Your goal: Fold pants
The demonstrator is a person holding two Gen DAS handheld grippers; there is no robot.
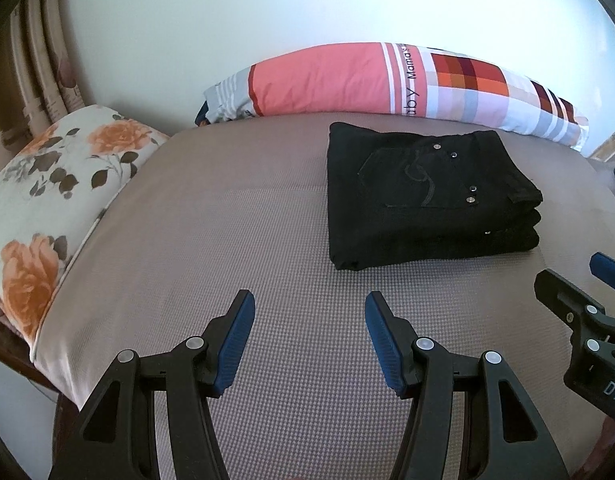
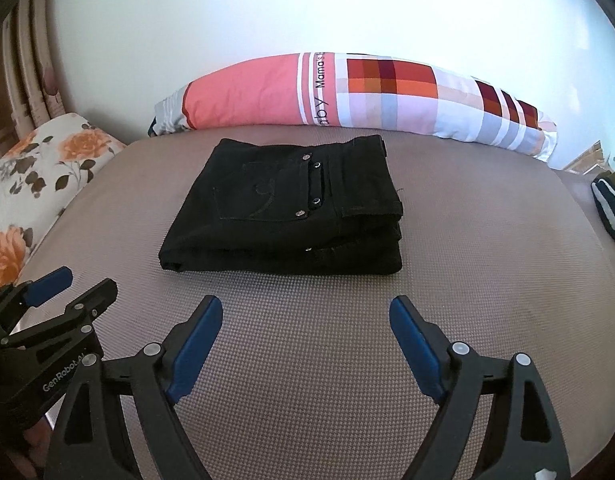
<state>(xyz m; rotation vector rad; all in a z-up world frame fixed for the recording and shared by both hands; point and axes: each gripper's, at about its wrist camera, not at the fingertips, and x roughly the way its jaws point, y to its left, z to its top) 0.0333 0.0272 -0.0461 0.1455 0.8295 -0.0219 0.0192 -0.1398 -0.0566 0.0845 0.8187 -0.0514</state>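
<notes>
Blue-padded fingers (image 1: 237,344) of the left claw (image 1: 309,340) fill the bottom of the left wrist view, standing moderately apart with nothing between them but the bed's grey-brown woven cover (image 1: 267,240). Beside it, the right claw (image 2: 305,346) hangs over the same cover, spread wider and empty too; its jaws are opening a little further at this moment. Each claw shows at the edge of the other's view, so the two sit side by side, near the front of the bed.

Beyond both lie the black pants (image 2: 283,208), already folded into a compact, squared stack of several layers, with a back pocket and its metal studs facing up. They rest flat on the cover, apart from both claws and just short of the long pink and checked pillow (image 2: 347,92) that runs along the white wall. A floral pillow (image 1: 55,184) sits at the left end of the bed, and a striped piece of cloth (image 2: 611,208) peeks in at the right edge.

Judging by the tidy stack and the empty claws, the folding itself looks finished and the step in hand is letting go and drawing clear. If anything is left, it would be a light press or a nudge to square the edges, calling for a low, gentle approach so the upper layers do not slide off the ones below.
</notes>
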